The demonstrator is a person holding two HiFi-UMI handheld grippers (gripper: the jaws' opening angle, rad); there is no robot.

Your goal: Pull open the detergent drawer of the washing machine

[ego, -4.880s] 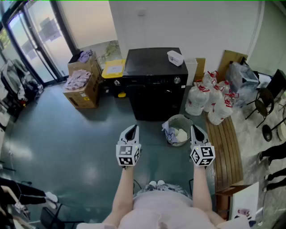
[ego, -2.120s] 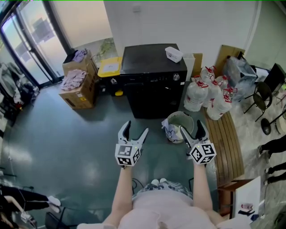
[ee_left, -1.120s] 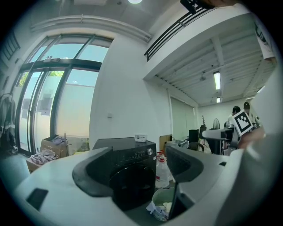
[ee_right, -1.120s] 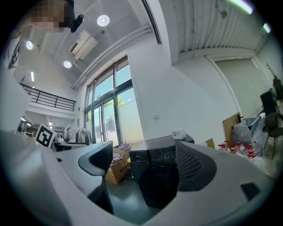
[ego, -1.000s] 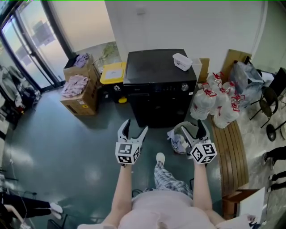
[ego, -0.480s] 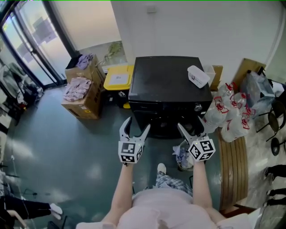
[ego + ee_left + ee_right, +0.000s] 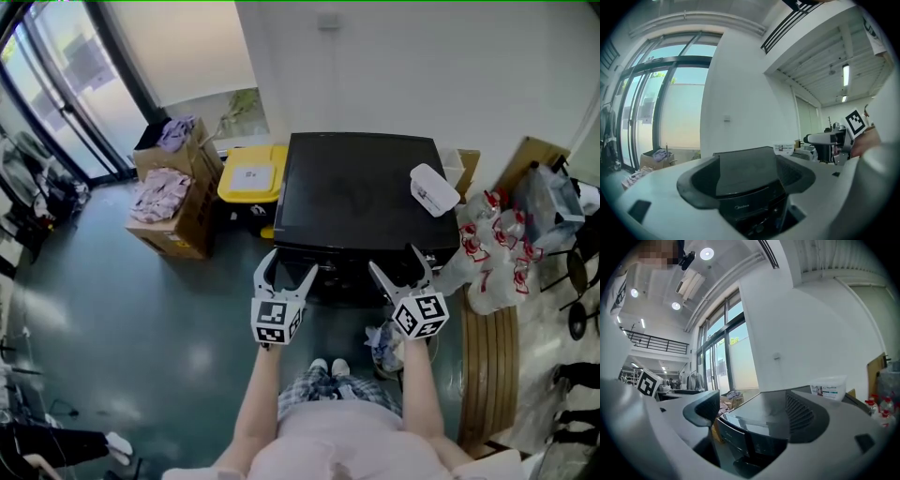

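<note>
L gripper [image 7: 286, 269], R gripper [image 7: 396, 262] both gaping, empty, at washing machine [image 7: 361, 192] front. I can't spot detergent drawer yet, so risk clamping wrong spot, slipping off.

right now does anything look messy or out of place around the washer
A white box lies askew on top of the washing machine, near its right edge. Left of the machine, clothes are heaped loosely on an open cardboard box. Nothing looks damaged.

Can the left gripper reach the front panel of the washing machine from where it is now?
Probably yes: the left gripper is open and empty, right before the washing machine front, with nothing between.
</note>
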